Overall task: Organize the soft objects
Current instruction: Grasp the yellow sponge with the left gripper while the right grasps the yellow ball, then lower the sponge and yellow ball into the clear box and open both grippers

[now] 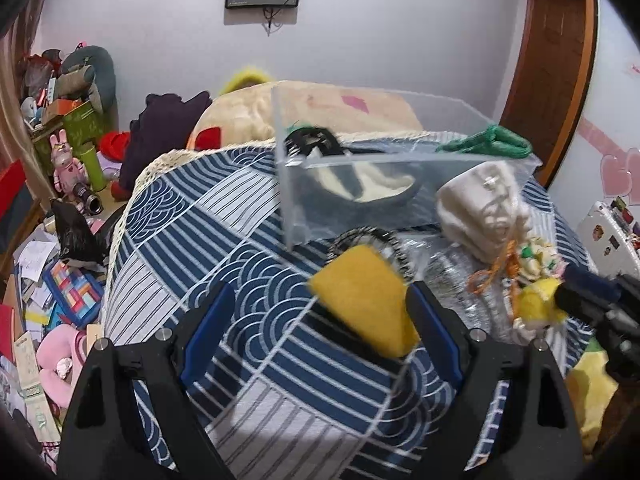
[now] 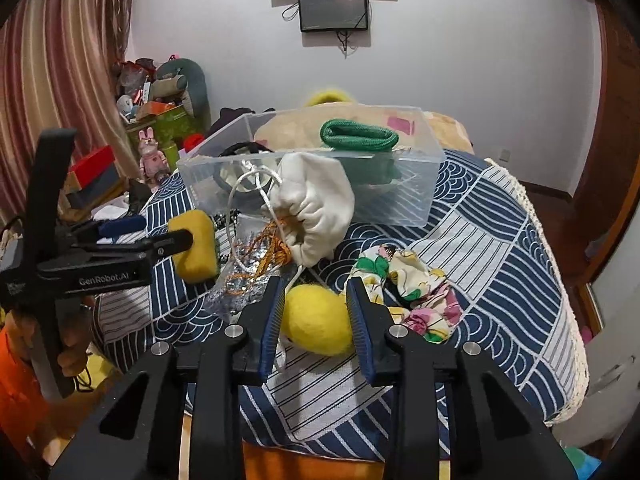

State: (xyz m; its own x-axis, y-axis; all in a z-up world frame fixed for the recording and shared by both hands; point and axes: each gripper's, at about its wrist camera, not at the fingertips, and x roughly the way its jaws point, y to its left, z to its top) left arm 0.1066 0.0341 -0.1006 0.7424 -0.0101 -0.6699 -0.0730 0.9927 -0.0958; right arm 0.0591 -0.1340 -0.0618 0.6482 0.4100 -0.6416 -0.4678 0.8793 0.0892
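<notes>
On the patterned bench cloth (image 2: pixel 500 240), your right gripper (image 2: pixel 316 312) is squeezing the yellow felt ball (image 2: pixel 316 320); at nine o'clock, your wide-spread left gripper (image 1: pixel 320 320) is straddling, ungripped, the mustard felt block (image 1: pixel 362 300).

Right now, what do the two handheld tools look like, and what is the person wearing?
Both tools, left tool and right tool, have matte black angular frames, silver round pivot bolts and ribbed blue finger pads. The left tool's side bears white "GenRobot.AI" lettering. An orange sleeve shows.

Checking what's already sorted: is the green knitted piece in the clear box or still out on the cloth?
In. The green knitted piece sits inside the clear box, bunched against its far wall.
</notes>
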